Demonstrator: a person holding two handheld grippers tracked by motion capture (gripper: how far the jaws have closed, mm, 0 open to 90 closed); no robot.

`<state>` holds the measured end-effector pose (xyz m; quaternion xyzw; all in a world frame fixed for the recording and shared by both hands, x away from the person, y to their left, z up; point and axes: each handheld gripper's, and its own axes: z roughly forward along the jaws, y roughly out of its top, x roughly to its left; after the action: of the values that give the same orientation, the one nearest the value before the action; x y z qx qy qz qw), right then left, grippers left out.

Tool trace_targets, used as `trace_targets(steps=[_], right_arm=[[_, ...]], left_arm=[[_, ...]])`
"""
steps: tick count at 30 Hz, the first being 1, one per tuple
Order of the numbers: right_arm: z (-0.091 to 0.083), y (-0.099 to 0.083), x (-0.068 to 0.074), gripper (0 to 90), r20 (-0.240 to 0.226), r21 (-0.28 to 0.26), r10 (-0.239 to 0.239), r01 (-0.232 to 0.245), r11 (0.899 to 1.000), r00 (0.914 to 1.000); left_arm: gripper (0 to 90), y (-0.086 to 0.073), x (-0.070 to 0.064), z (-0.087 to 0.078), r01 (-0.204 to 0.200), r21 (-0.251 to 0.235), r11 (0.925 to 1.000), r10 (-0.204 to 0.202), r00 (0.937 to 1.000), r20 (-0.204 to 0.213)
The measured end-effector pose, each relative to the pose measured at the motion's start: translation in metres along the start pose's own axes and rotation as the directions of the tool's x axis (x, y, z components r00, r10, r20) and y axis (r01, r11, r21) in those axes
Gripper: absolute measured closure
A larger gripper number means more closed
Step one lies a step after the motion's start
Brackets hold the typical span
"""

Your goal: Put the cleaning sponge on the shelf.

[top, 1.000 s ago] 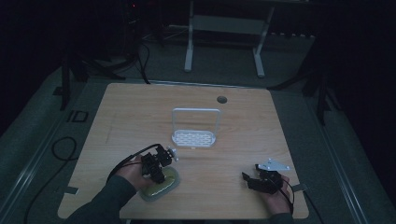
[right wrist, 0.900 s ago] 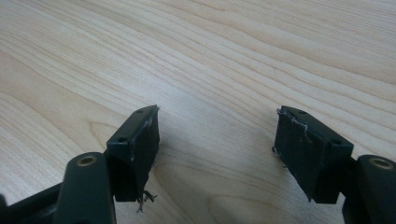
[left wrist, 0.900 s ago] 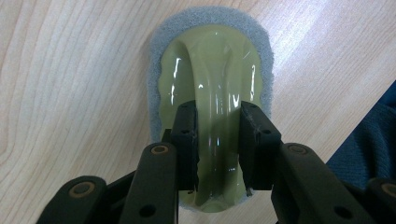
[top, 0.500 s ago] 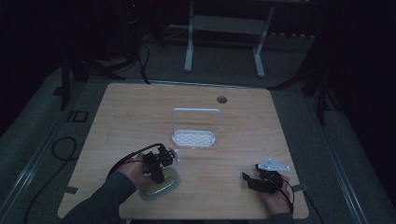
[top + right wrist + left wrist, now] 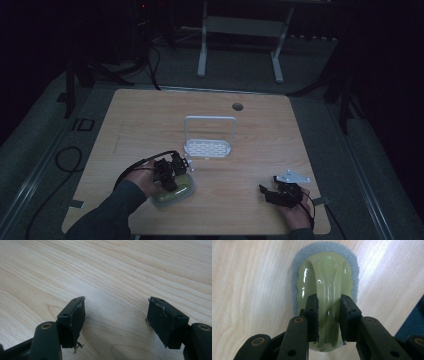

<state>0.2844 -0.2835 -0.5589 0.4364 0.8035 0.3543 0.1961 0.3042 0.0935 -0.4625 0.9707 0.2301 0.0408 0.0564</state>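
A pale green scrubber (image 5: pixel 324 270) with a grey foam pad underneath lies on the wooden table (image 5: pixel 280 140) near its front left. My left gripper (image 5: pixel 329 298) points down on it, jaws closed on either side of its raised glossy handle ridge. In the high view, the left gripper (image 5: pixel 170 175) covers most of the scrubber (image 5: pixel 176 194). My right gripper (image 5: pixel 268 193) rests low at the front right, and the right gripper view shows this gripper (image 5: pixel 116 302) open over bare wood with nothing between its fingers.
A white holder (image 5: pixel 207 148) with a slotted base and an upright hoop frame stands mid-table, just beyond the left hand. A round cable hole (image 5: pixel 237 106) sits near the far edge. Cables trail off the table's left side.
The left hand has shifted slightly over the scrubber. The right hand has stayed put.
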Motion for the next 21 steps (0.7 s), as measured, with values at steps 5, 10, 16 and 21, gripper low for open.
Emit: trace_targets(steps=[5, 10, 16, 21], right_arm=[[0.0001, 0.0001, -0.0001, 30.2, -0.001, 0.000, -0.001, 0.001, 1.000, 1.0000], [0.0001, 0.0001, -0.0001, 30.2, -0.001, -0.001, 0.000, 0.000, 1.000, 1.0000], [0.0002, 0.0002, -0.0002, 30.2, -0.001, 0.000, 0.001, -0.001, 1.000, 1.0000], [0.0002, 0.0003, -0.0001, 30.2, -0.001, 0.000, 0.002, -0.002, 1.000, 1.0000]], left_arm=[[71.4, 0.0003, 0.0009, -0.0030, -0.028, -0.018, 0.9994, 0.028, 0.9995, -0.018], [71.4, 0.0007, 0.0030, -0.0061, -0.041, -0.044, 0.9982, 0.039, 0.9981, -0.047], [71.5, 0.0059, 0.0031, -0.0103, -0.058, -0.080, 0.9951, 0.051, 0.9952, -0.083], [71.4, 0.0101, 0.0084, -0.0102, -0.097, -0.104, 0.9898, 0.085, 0.9899, -0.113]])
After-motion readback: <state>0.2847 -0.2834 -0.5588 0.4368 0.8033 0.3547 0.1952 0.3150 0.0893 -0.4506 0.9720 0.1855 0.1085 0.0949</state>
